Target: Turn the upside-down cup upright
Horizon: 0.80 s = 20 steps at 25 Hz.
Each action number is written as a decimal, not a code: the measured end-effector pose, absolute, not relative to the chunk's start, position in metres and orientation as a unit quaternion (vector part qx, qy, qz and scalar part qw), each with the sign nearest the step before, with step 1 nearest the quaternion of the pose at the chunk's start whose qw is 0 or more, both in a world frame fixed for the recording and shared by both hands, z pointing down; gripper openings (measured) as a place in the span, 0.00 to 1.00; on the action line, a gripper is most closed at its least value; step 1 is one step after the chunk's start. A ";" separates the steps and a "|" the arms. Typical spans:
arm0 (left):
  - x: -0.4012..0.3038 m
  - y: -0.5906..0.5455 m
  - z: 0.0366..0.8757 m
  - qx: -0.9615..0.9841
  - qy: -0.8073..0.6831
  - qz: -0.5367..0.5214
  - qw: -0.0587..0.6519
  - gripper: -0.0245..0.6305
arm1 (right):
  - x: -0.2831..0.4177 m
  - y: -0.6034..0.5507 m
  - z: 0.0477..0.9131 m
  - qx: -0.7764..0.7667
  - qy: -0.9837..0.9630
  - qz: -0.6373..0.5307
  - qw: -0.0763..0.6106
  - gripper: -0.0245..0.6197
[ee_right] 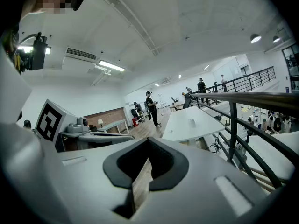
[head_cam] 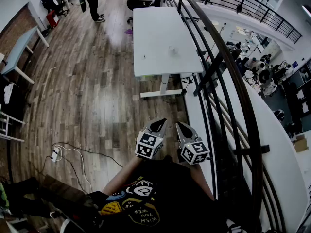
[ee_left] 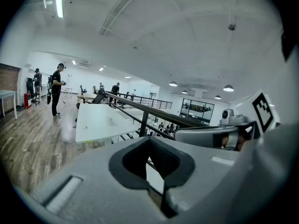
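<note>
A small white cup stands on a long white table far ahead of me across the wooden floor; it is too small to tell which way up it is. The same cup shows far off in the left gripper view, and as a pale cup in the right gripper view. My left gripper and right gripper are held side by side close to my body, far from the table. Both are shut with nothing in them: left gripper, right gripper.
A black railing runs along the right, with a lower floor beyond it. A power strip with cables lies on the floor at the left. A person and an office chair are past the table. A blue-topped table stands at the left.
</note>
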<state>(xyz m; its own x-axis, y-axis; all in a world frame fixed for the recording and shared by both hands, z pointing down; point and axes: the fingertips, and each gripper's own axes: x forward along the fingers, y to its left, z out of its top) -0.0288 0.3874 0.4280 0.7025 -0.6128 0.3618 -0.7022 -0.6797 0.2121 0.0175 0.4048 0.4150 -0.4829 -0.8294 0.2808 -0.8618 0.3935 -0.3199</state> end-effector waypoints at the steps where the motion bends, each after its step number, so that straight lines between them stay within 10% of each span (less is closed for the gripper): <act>1: -0.030 0.385 0.428 0.906 -0.364 0.131 0.170 0.04 | 0.018 0.403 0.415 0.508 -0.833 0.216 0.037 0.03; 20: -0.046 0.359 0.433 0.906 -0.365 0.127 0.174 0.04 | 0.007 0.372 0.420 0.508 -0.824 0.252 0.012 0.03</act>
